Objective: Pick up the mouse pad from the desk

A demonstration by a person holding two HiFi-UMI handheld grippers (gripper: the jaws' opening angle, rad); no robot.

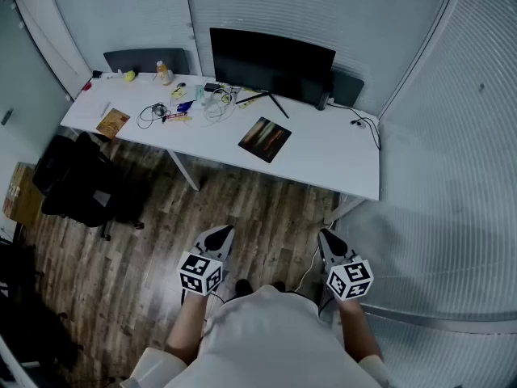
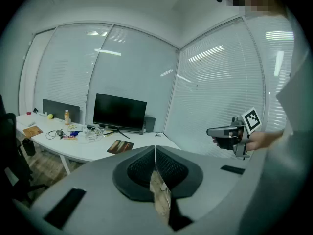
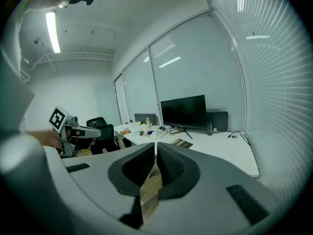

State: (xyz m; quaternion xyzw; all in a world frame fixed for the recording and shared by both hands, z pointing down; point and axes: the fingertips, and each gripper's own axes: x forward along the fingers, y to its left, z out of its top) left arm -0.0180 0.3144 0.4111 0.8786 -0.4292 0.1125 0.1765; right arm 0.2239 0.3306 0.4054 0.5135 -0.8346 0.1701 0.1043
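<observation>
The mouse pad (image 1: 265, 139), dark with a reddish-brown print, lies flat on the white desk (image 1: 331, 164) in front of the monitor. It also shows small and far off in the left gripper view (image 2: 120, 146) and the right gripper view (image 3: 182, 143). Both grippers hang over the wooden floor, well short of the desk, close to the person's body. My left gripper (image 1: 220, 234) (image 2: 155, 148) is shut, nothing between its jaws. My right gripper (image 1: 325, 237) (image 3: 156, 145) is shut and empty too. Each gripper sees the other one off to its side.
A black monitor (image 1: 271, 59) stands at the desk's back edge. Cables, a bottle (image 1: 164, 73) and a brown notebook (image 1: 112, 123) clutter the desk's left half. A black office chair (image 1: 81, 180) and a cardboard box (image 1: 20, 192) sit left of the desk. Blinds line the walls.
</observation>
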